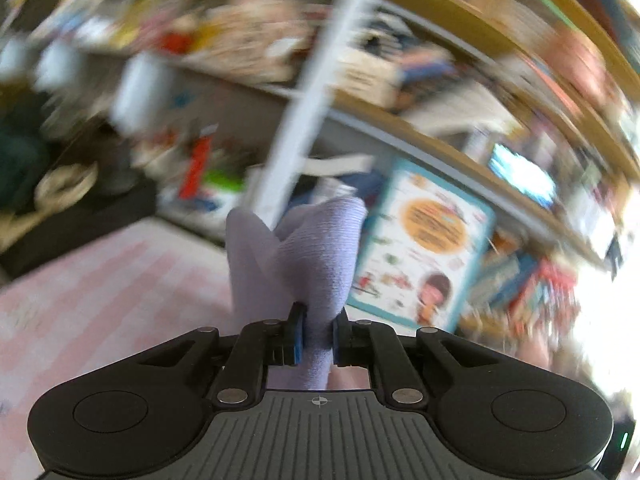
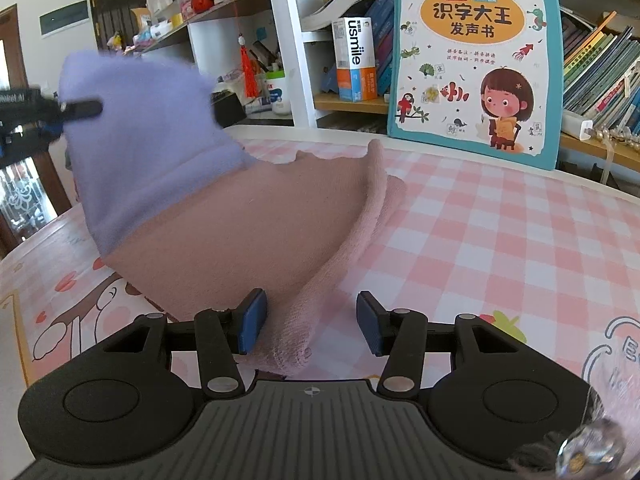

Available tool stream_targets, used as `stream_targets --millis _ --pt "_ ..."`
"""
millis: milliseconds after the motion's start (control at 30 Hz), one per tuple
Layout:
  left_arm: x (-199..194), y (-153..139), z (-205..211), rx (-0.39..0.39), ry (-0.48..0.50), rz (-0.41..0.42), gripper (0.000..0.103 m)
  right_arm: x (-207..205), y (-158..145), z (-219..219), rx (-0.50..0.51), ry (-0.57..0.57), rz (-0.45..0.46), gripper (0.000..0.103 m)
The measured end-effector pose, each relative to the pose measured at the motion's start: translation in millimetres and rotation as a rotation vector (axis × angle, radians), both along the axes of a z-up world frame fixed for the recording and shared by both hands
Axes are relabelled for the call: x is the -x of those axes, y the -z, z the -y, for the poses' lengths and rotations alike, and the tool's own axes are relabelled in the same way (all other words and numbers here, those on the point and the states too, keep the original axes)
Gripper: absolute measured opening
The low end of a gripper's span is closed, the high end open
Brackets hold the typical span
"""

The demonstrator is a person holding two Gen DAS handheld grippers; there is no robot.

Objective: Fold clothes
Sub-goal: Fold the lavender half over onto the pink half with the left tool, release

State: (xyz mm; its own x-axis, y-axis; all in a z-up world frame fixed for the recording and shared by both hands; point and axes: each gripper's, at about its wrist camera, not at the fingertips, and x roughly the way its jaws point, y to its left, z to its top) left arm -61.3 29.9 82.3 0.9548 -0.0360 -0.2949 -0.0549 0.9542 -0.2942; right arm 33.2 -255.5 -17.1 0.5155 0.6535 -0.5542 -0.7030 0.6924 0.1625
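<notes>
the sock (image 2: pixel 224 216) lies on the table (image 2: pixel 500 240), stretching from between the right gripper (image 2: pixel 310 326) fingers forward and to its left. its far end is lifted off the table, clamped in the left gripper (image 1: pixel 318 334), which enters from the left. ahead and right of the right gripper a book (image 2: pixel 474 60) stands upright at the table's far edge, shelves (image 2: pixel 280 40) behind it.
</notes>
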Motion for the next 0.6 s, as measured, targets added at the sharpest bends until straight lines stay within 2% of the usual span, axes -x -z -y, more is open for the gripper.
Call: stream_targets --millis 67,100,200,267,333,367,400,500,600 --pt "-6.3 -0.4 33.9 -0.151 0.075 -0.009 0.016 0.7 0.1 -0.8 0.001 -0.004 -0.002 0.046" --pt "-10.3 4.8 54.3 -0.249 0.134 -0.034 0.023 0.9 -0.1 -0.9 0.001 -0.005 -0.002 0.046" --pt "-20.9 32.8 107.5 -0.495 0.279 -0.138 0.029 1.5 -0.3 -0.1 0.000 -0.009 -0.004 0.047" --pt "-27.1 54.0 127.6 -0.566 0.353 -0.211 0.031 2.2 -0.6 0.6 0.001 -0.012 -0.003 0.047" --pt "-27.8 65.9 134.9 -0.595 0.374 -0.225 0.041 3.1 -0.2 1.5 0.001 -0.016 -0.003 0.047" --pt "-26.6 65.7 134.2 -0.586 0.390 -0.223 0.051 3.4 -0.1 1.7 0.000 -0.016 -0.003 0.047" --pt "-25.4 65.5 133.5 -0.576 0.407 -0.221 0.056 3.7 0.0 1.8 -0.001 -0.017 -0.004 0.048" --pt "-22.7 61.6 124.7 -0.502 0.441 -0.221 0.058 4.1 0.3 2.1 -0.002 -0.019 -0.005 0.048" --pt "-15.9 50.5 107.6 -0.386 0.467 -0.207 0.058 3.9 -0.4 4.2 -0.002 -0.020 -0.007 0.050"
